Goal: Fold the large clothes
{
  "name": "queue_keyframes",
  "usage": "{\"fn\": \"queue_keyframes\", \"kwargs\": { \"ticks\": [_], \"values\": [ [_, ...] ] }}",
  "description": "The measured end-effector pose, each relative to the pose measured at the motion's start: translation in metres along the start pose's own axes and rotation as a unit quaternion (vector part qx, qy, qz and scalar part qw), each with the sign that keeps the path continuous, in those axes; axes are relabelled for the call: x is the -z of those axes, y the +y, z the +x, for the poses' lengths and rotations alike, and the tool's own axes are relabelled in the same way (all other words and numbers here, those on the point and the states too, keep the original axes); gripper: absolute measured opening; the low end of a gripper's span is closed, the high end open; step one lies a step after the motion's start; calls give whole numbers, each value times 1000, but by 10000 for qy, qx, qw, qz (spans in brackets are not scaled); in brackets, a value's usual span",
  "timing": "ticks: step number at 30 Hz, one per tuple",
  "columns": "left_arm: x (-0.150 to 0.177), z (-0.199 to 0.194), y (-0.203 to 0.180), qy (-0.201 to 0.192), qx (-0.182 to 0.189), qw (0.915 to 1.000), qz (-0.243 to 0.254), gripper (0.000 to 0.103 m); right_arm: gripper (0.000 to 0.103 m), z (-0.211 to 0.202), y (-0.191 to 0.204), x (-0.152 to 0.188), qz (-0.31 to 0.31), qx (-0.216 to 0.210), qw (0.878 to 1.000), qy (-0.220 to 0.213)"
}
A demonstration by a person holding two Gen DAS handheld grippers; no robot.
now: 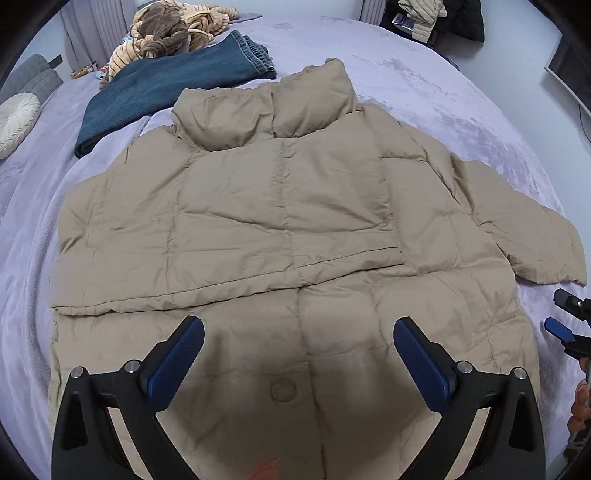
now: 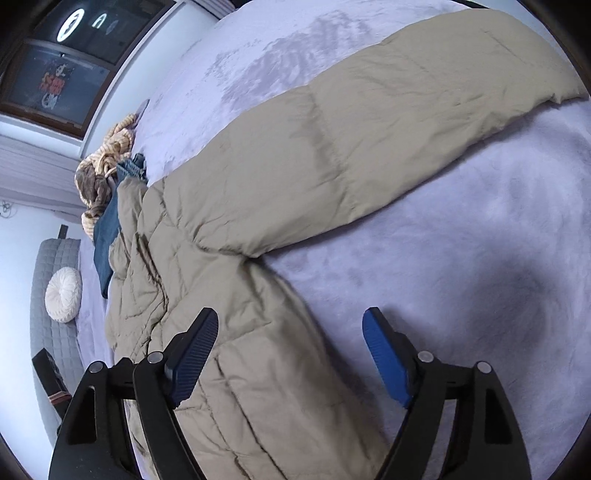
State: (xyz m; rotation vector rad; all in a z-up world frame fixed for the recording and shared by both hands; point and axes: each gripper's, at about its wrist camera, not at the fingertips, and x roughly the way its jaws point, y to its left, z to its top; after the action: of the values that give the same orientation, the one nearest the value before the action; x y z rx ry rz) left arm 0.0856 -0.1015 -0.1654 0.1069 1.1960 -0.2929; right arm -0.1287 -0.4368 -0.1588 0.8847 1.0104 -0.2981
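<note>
A tan puffer jacket (image 1: 280, 229) lies flat on the lilac bed (image 1: 443, 96), collar at the far end. Its left sleeve is folded across the chest; its right sleeve (image 1: 535, 240) sticks out to the right. My left gripper (image 1: 298, 334) is open and empty, hovering over the jacket's lower front near a snap button (image 1: 282, 389). My right gripper (image 2: 290, 326) is open and empty, over the jacket's right hem edge, below the outstretched sleeve (image 2: 388, 129). The right gripper also shows in the left wrist view (image 1: 565, 314) at the right edge.
Folded dark blue jeans (image 1: 170, 88) and a striped tan garment (image 1: 166, 33) lie at the far left of the bed. A round white cushion (image 1: 16, 122) sits on a grey seat at the left. More clothes (image 1: 436, 18) hang at the far right.
</note>
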Motion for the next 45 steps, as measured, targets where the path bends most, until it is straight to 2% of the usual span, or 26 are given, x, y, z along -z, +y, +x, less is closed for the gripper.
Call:
{"fn": "queue_keyframes", "kwargs": {
  "ticks": [3, 4, 5, 14, 22, 27, 28, 29, 30, 31, 32, 34, 37, 39, 42, 45],
  "values": [
    [-4, 3, -16, 26, 96, 9999, 29, 103, 88, -11, -30, -18, 339, -20, 9993, -181],
    [-5, 5, -21, 53, 127, 9999, 57, 103, 100, -15, -40, -25, 433, -38, 9988, -235],
    [-6, 8, -25, 114, 199, 9997, 92, 103, 103, -18, -49, -31, 533, -47, 9981, -302],
    [-15, 9, -54, 106, 272, 9994, 191, 103, 103, -33, -105, -74, 1295, -324, 9871, -887],
    [-31, 2, -45, -75, 183, 9998, 49, 103, 103, -28, -139, -118, 2364, -1282, 9546, -1282],
    [-37, -2, -26, -177, 133, 9996, -198, 103, 101, -19, -147, -130, 3120, -1900, 9214, -1325],
    [-37, -3, -23, -197, 111, 9995, -227, 103, 95, -16, -147, -131, 3223, -1963, 9167, -1312],
    [-38, -3, -18, -219, 82, 9994, -266, 103, 74, -14, -146, -132, 3315, -2045, 9120, -1289],
    [-38, -4, -13, -237, 57, 9992, -310, 103, 61, -9, -145, -133, 3384, -2132, 9082, -1232],
    [-39, -5, -9, -251, 41, 9991, -350, 103, 30, -5, -143, -135, 3416, -2192, 9065, -1160],
    [-38, -6, -4, -270, 27, 9989, -392, 103, 10, -2, -140, -137, 3419, -2226, 9061, -1118],
    [-38, -8, 8, -329, -7, 9983, -471, 103, 8, -4, -132, -138, 3306, -2233, 9095, -1164],
    [-38, -12, 29, -417, -82, 9973, -602, 103, 7, -11, -102, -147, 2816, -2218, 9261, -1178],
    [-37, -15, 47, -468, -115, 9959, -765, 103, 7, -17, -68, -153, 2312, -2241, 9396, -1165],
    [-35, -19, 76, -534, -22, 9921, -1135, 103, 7, -21, 4, -159, 1319, -2216, 9604, -1058],
    [-31, -22, 100, -596, -61, 9894, -1323, 103, 7, -17, 77, -152, 470, -2309, 9676, -906]
  ]
}}
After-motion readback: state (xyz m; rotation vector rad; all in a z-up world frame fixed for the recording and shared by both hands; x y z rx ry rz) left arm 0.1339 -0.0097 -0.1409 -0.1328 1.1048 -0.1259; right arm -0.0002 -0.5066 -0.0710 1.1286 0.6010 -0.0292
